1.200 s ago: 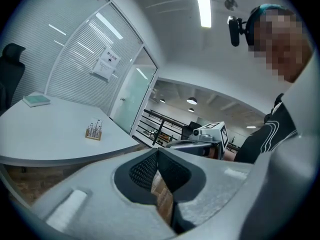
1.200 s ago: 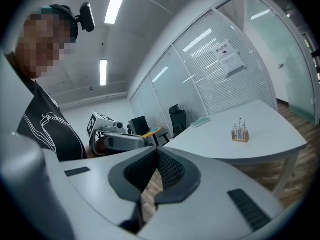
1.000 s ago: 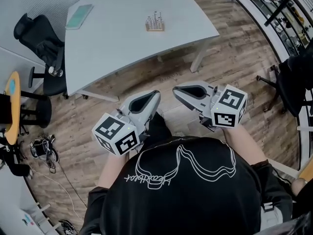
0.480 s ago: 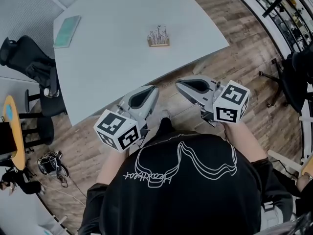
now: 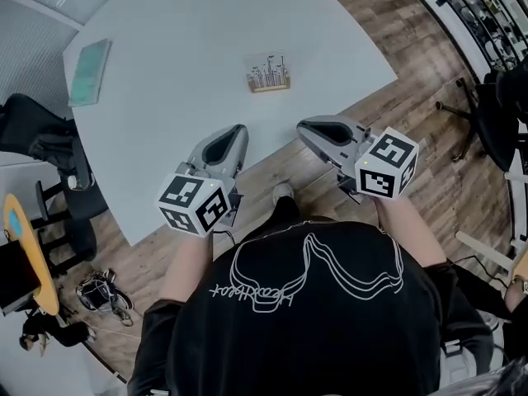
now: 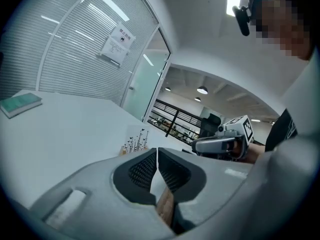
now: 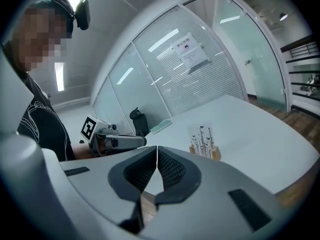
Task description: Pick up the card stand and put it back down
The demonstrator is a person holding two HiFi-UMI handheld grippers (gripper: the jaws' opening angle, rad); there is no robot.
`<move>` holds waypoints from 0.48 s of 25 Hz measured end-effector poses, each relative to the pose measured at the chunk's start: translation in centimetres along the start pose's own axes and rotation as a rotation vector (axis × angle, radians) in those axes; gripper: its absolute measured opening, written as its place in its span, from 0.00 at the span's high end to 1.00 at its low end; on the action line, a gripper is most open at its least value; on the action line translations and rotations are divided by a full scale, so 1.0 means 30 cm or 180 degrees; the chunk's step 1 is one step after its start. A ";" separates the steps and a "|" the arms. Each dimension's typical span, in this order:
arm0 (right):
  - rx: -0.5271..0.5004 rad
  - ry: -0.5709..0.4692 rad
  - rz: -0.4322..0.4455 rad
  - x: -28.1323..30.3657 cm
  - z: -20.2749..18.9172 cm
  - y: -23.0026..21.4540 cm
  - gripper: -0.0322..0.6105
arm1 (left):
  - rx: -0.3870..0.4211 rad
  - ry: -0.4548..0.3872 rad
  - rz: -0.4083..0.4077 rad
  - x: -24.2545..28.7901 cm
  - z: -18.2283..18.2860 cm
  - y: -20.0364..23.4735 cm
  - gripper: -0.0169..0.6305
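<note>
The person has stepped closer, so the left gripper (image 5: 237,130) and right gripper (image 5: 304,127) now reach the near edge of the table (image 5: 165,114), both pairs of jaws clenched on nothing, while the card stand (image 5: 268,73) stands untouched farther in, with 0 of the pickup begun.

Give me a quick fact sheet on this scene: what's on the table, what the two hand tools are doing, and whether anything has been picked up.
setting: office room, pale table, wood floor
card stand: upright on the table, wooden base, white card with dark drawings
book: teal, flat near the table's far left corner
left gripper: jaws together, nothing between them, apart from the card stand
right gripper: jaws together, nothing between them, by the table's near edge
held: nothing; the card stand is untouched
</note>
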State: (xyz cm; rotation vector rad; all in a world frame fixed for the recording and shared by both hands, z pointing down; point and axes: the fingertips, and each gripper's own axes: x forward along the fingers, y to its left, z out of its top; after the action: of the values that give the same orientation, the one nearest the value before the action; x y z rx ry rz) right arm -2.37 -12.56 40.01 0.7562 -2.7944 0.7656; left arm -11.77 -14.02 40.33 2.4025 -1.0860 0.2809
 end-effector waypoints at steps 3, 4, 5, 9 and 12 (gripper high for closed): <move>0.0046 -0.0037 -0.0142 0.030 0.010 -0.077 0.92 | 0.0011 0.0093 -0.0043 0.070 -0.002 0.064 0.95; 0.0065 -0.0073 -0.0171 0.041 0.016 -0.100 0.91 | 0.0032 0.0132 -0.0069 0.094 -0.007 0.081 0.95; 0.0086 -0.0117 -0.0194 0.053 0.022 -0.121 0.91 | 0.0069 0.0174 -0.0112 0.118 -0.014 0.096 0.95; 0.0146 -0.0087 -0.0384 0.093 -0.002 -0.218 0.87 | 0.0230 0.0368 -0.0278 0.207 -0.074 0.143 0.82; 0.0120 0.0046 -0.0567 0.130 -0.028 -0.300 0.82 | 0.0264 0.0438 -0.0258 0.275 -0.090 0.195 0.77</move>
State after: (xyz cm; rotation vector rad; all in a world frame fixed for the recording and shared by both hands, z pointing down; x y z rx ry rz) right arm -1.15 -20.51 45.69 0.9859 -2.6610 0.7896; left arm -10.64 -21.33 47.77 2.4526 -0.9301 0.4643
